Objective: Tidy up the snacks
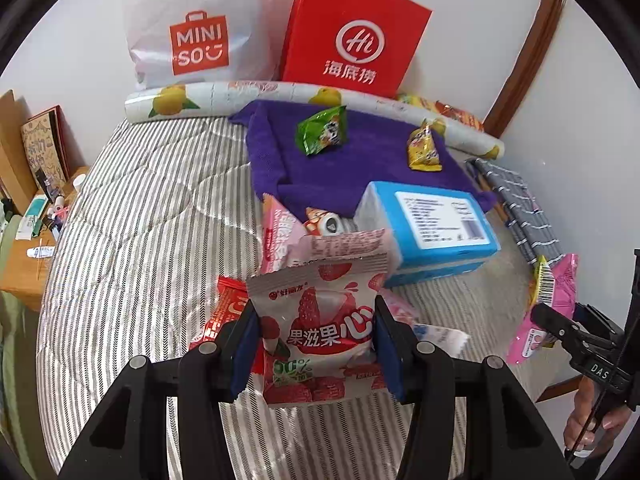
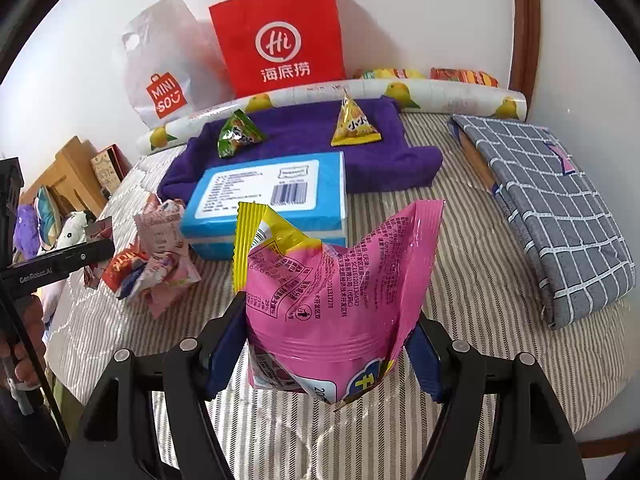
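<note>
Clamping a strawberry snack bag [image 1: 320, 332], the left gripper [image 1: 316, 344] — right gripper [image 2: 328, 344] pinches a pink pouch [image 2: 340, 288], blue box [image 2: 268, 196] at twelve o'clock.

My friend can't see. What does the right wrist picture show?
The right gripper pinches a pink snack bag above a striped bed. Behind it lie a blue box, a purple towel holding two small snack packets, and a red paper bag.

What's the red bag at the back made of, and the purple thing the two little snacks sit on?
The red bag looks like matte paper: stiff flat sides, sharp creases, twisted string handles. The purple towel seems soft, fuzzy cloth, probably terry or microfibre; it folds thickly and shows no shine.
</note>
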Demonstrator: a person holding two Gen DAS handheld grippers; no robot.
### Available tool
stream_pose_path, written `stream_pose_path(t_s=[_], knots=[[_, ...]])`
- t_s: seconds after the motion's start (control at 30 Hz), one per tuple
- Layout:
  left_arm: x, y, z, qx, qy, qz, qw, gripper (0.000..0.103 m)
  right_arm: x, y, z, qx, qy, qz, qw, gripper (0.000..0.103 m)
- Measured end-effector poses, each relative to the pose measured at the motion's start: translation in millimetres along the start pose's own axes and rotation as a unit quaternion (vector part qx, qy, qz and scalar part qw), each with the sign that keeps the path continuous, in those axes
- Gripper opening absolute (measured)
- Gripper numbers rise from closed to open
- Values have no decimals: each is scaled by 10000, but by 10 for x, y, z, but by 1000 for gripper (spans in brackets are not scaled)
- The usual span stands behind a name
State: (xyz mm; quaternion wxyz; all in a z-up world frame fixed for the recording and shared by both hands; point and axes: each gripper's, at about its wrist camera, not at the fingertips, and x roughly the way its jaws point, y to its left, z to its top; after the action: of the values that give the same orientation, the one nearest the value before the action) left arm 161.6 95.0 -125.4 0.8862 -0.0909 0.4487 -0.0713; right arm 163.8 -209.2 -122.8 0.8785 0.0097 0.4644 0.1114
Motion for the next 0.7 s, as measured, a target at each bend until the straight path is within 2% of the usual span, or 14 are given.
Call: stream_pose_path(t_s=[0.43,0.7], knots=[[-264,-350,180,168,-222,-159,9995,50,-287,77,216,-75,-265,109,9996,72],[-231,-594,401,339,-320,-299,9985,50,-271,71,506,-182,-436,146,9988,72]])
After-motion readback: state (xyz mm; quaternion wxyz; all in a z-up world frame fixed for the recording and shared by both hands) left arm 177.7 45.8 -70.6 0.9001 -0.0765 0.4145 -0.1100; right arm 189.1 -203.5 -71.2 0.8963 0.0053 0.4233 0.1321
